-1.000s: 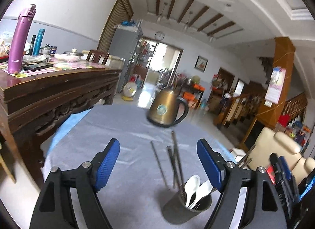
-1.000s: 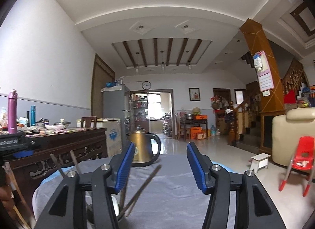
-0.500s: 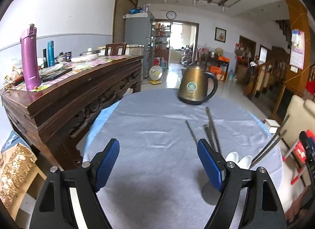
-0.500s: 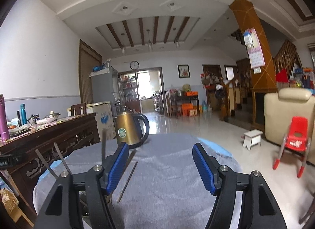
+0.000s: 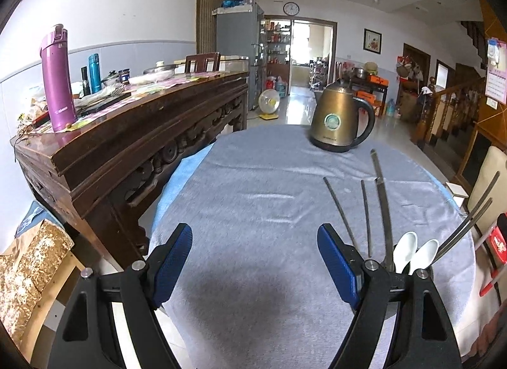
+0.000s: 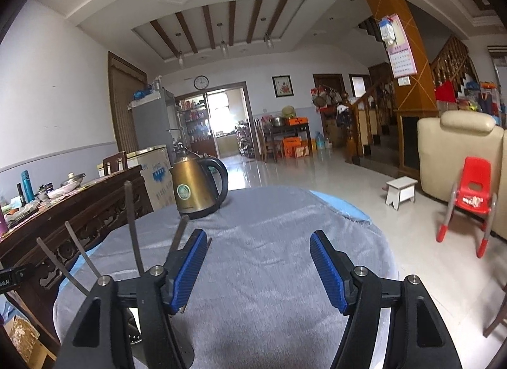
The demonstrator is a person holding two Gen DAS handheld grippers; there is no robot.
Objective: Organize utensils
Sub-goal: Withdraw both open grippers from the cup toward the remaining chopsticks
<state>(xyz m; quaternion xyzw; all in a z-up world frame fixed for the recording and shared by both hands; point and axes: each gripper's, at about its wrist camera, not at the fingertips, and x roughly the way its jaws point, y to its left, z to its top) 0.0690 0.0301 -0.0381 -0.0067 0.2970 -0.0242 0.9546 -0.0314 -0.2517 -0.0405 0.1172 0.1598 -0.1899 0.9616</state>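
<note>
Several metal chopsticks [image 5: 381, 207] and two white spoons [image 5: 415, 253] stand in a holder that is mostly hidden behind my left gripper's right finger [image 5: 337, 269]. My left gripper [image 5: 255, 266] is open and empty above the grey tablecloth [image 5: 269, 210], with the utensils just to its right. In the right wrist view the chopsticks [image 6: 133, 229] rise at the lower left, behind the left finger [image 6: 190, 270]. My right gripper [image 6: 258, 270] is open and empty, to the right of the dark holder [image 6: 187, 353].
A bronze electric kettle [image 5: 339, 118] stands at the table's far side; it also shows in the right wrist view [image 6: 198, 186]. A carved dark wooden sideboard [image 5: 126, 140] with a purple flask [image 5: 58, 79] runs along the left. A red child's chair [image 6: 472, 197] and cream armchair [image 6: 459, 150] stand on the right.
Both grippers have pulled back and levelled out, away from the utensil holder. The utensils have shifted right in the left view and left in the right view. Both stay open.
</note>
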